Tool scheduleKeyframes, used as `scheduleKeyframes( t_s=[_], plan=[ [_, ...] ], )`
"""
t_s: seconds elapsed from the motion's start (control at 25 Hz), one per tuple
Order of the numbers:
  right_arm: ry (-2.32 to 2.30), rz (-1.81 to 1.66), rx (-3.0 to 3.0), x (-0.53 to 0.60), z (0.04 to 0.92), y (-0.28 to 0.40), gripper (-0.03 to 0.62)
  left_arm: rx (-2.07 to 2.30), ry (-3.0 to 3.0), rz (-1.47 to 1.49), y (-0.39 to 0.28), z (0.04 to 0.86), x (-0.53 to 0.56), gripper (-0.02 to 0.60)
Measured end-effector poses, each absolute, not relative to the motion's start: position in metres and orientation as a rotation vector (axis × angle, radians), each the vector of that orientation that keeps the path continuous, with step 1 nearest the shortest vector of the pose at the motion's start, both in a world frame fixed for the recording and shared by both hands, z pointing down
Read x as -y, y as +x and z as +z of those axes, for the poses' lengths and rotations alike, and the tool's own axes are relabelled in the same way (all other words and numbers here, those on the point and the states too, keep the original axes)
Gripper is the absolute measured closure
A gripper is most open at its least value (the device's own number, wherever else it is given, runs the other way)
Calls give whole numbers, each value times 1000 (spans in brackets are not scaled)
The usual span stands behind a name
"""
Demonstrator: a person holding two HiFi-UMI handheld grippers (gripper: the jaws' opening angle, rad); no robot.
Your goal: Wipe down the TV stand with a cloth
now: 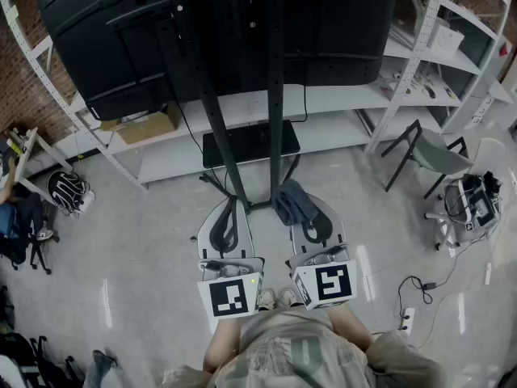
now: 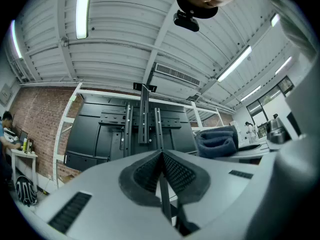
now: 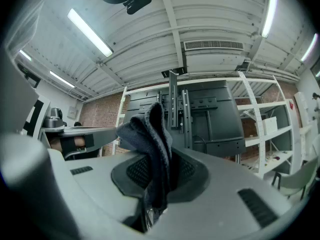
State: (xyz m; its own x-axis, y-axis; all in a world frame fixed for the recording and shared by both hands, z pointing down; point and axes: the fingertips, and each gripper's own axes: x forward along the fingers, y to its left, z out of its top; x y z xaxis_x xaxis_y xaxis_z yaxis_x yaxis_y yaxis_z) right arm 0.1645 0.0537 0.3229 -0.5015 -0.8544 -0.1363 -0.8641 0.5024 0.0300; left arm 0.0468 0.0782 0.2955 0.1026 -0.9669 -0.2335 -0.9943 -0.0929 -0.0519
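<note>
The black TV stand (image 1: 242, 148) rises in front of me, its two uprights carrying the back of a large dark TV (image 1: 218, 31) and its base plate on the floor. My right gripper (image 1: 309, 212) is shut on a dark blue-grey cloth (image 1: 295, 202), which bunches out of the jaws just right of the stand's foot. In the right gripper view the cloth (image 3: 152, 149) stands up between the pads with the stand (image 3: 177, 111) behind it. My left gripper (image 1: 229, 217) is shut with nothing in it, close to the left upright's foot; the left gripper view looks past the left gripper (image 2: 161, 171) at the TV stand (image 2: 144, 121).
White metal shelving (image 1: 339, 111) runs behind the stand, with a cardboard box (image 1: 145, 126) on a low shelf. A folding chair (image 1: 428, 153) and a bag (image 1: 472, 202) are at the right. A helmet (image 1: 66, 191) and gear lie at the left. A cable (image 1: 416, 293) trails on the floor.
</note>
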Motion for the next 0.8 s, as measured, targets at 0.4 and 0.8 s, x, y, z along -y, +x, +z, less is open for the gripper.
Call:
scheduleKeyframes(
  t_s=[0.4, 0.8],
  plan=[
    [-1520, 186, -2623, -50, 318, 175, 536, -1979, -2170, 192, 55, 300, -79, 566],
    [-1478, 181, -2634, -42, 320, 195, 536, -2011, -2140, 158, 71, 306, -75, 566]
  ],
)
